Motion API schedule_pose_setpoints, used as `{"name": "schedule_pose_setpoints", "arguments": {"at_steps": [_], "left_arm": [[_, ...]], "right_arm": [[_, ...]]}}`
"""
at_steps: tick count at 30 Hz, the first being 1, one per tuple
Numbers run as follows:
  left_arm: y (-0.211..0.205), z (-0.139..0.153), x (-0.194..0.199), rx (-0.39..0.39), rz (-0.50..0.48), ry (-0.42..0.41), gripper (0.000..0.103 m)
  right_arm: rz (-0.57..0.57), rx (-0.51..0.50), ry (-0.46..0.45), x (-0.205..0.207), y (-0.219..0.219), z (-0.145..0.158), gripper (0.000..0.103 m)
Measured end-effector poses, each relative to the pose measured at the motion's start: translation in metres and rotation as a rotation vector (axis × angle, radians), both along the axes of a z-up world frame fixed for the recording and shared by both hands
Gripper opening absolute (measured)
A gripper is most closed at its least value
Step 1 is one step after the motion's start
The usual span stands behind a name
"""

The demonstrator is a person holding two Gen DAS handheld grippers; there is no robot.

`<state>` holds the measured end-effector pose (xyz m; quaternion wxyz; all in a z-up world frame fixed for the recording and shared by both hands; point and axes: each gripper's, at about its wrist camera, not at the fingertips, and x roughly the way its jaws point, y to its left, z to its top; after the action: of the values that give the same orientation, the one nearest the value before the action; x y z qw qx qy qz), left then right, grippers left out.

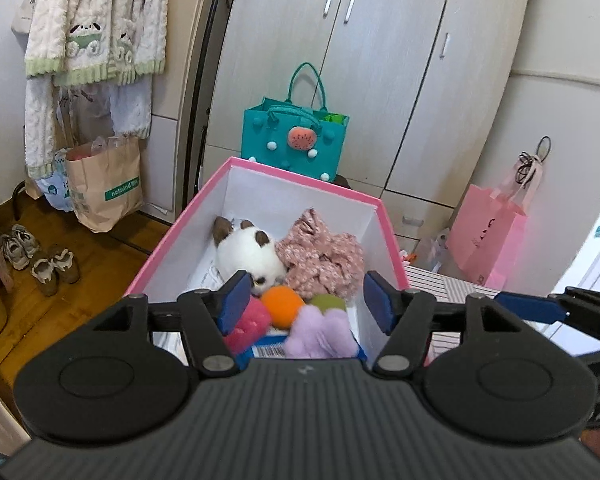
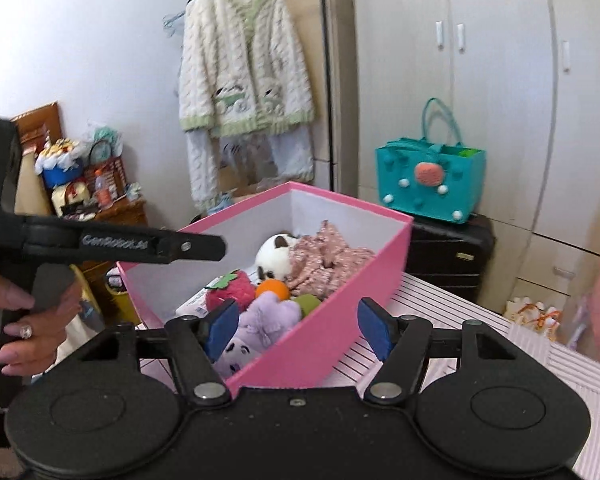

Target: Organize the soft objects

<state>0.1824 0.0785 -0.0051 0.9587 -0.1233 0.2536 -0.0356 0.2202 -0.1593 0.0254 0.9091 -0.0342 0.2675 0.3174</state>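
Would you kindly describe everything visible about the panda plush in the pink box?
The panda plush is a small, fluffy white toy with brown ears and a brown eye patch, made of soft pile fabric. It lies tipped over near the far end of the pink box, on the white floor. The pink floral cloth presses against one side, and the orange ball sits at its face.

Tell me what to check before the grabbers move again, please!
1. Left gripper open, holding nothing: ok.
2. Right gripper open, holding nothing: ok.
3. Soft toys inside the box: ok. The panda, pink cloth, orange ball, purple plush and strawberry all lie in it.
4. Box sits flat on the striped surface: ok.
5. More soft things left outside the box: cannot tell.
6. Grippers apart from each other: ok, the left one shows off to the side in the right view.
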Motion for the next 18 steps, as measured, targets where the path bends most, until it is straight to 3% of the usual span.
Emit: {"name": "schedule_pose_setpoints", "arguments": {"at_steps": [7,13,18], "left_arm": [[-0.023,0.002,-0.032,0.016,-0.077,-0.041,0.066],[-0.036,0.009,-0.063,0.094,-0.109,-0.116,0.066],[-0.040,0.010,-0.084,0.152,-0.125,-0.140,0.069]], "right_arm": [[-0.127,-0.041,-0.079,-0.031,-0.015,0.005,0.072],[-0.231,0.009,-0.133,-0.066,-0.037,0.027,0.080],[-0.299,0.064,-0.147,-0.104,-0.050,0.028,0.081]]}}
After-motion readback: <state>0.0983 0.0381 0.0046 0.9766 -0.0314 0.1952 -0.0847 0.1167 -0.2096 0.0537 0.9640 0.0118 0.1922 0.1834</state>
